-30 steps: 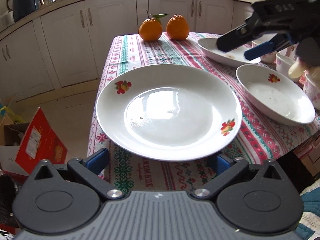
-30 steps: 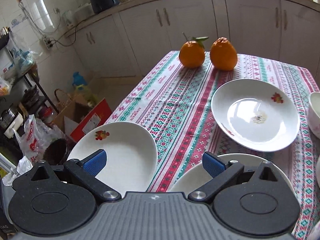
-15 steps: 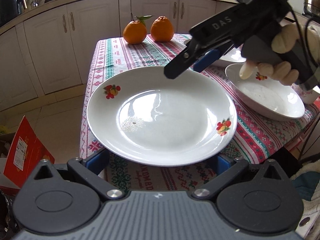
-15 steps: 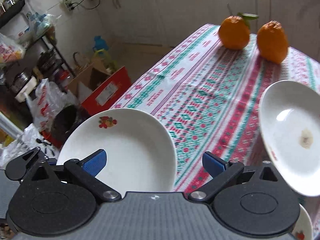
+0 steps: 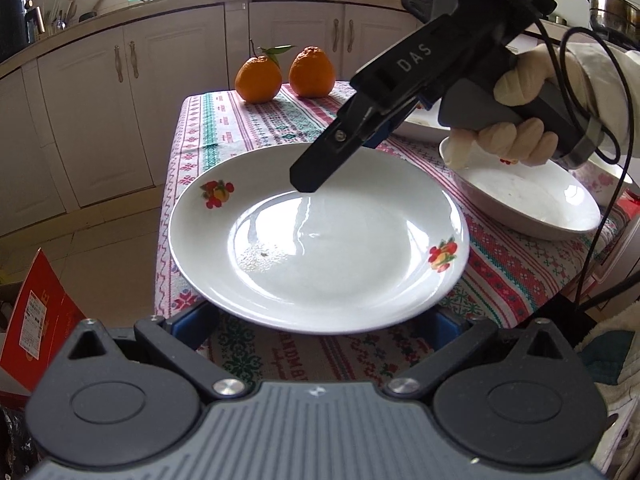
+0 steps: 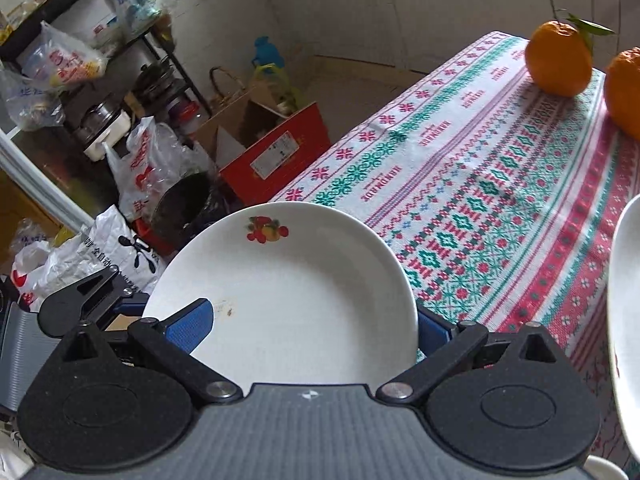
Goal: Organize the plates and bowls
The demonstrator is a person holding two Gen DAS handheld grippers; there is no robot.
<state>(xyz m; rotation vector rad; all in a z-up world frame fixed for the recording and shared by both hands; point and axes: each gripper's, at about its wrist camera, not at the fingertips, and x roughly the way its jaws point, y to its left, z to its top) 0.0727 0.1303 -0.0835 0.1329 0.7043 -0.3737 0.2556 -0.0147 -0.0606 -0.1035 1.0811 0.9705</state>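
Note:
A white plate with fruit decals [image 5: 320, 240] lies at the table's near left corner, overhanging the edge. My left gripper [image 5: 320, 320] is open, its blue pads low on either side of the plate's near rim. My right gripper [image 6: 312, 328] is open over the same plate [image 6: 288, 292]; one pad lies above the plate's surface, the other at its rim. In the left wrist view the right gripper's fingers [image 5: 320, 168] hover just above the plate. A second deep plate [image 5: 528, 204] sits to the right, and a third is partly hidden behind the right gripper.
Two oranges [image 5: 284, 76] stand at the table's far end. The patterned tablecloth [image 6: 480, 184] covers the table. A red box [image 6: 276, 152], bags and a cluttered shelf sit on the floor left of the table. Kitchen cabinets [image 5: 120, 92] line the back.
My right gripper has swung left from over the right-hand plates and come down over the near left plate. My left gripper has stayed at the plate's near rim.

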